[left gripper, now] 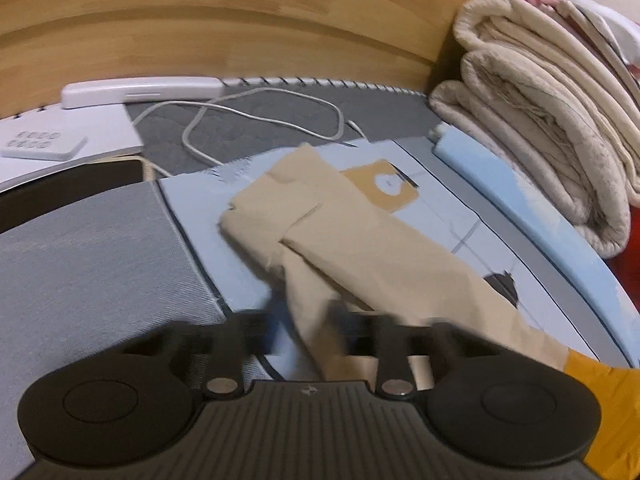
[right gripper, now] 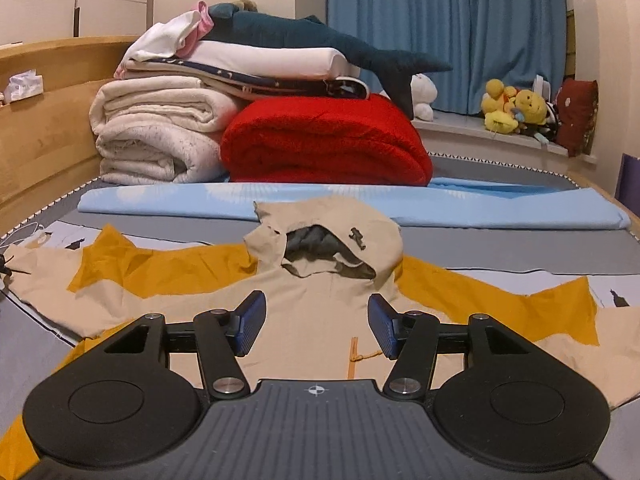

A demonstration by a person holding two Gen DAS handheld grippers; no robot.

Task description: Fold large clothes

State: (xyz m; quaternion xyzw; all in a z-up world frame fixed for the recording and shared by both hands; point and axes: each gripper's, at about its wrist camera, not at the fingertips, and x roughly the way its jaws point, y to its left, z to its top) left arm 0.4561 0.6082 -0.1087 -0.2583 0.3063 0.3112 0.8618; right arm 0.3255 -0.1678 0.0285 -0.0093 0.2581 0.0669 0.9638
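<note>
The jacket (right gripper: pixel 320 320), beige with mustard-yellow panels, lies spread flat on the bed (right gripper: pixel 520 248), hood up and sleeves out to both sides.

The right tongs (right gripper: pixel 316 326) hang just above the jacket's chest, spread about halfway with nothing between the blue pads (right gripper: pixel 252 320). The hood (right gripper: pixel 324 240) lies straight ahead of them, its dark lining showing through the opening. A thin orange cord (right gripper: pixel 354 354) runs along the fabric directly under the gap. Beyond the hood a rolled light-blue sheet (right gripper: pixel 480 204) crosses the bed, and behind it stand a folded red blanket (right gripper: pixel 328 140) and, to its left, a stack of cream blankets (right gripper: pixel 156 136), with a plush shark (right gripper: pixel 320 40) lying on top of the pile.

The left tongs (left gripper: pixel 304 332) are blurred; their jaws are drawn almost together with a fold of the beige sleeve (left gripper: pixel 352 240) between them, so they appear to pinch it. The sleeve stretches away ahead of them and to the right, doubled over on itself. Further ahead a white cable (left gripper: pixel 264 120) loops on the grey mattress, and a white remote (left gripper: pixel 44 144) lies far ahead to the left. The wooden headboard (left gripper: pixel 200 20) closes the view behind.
</note>
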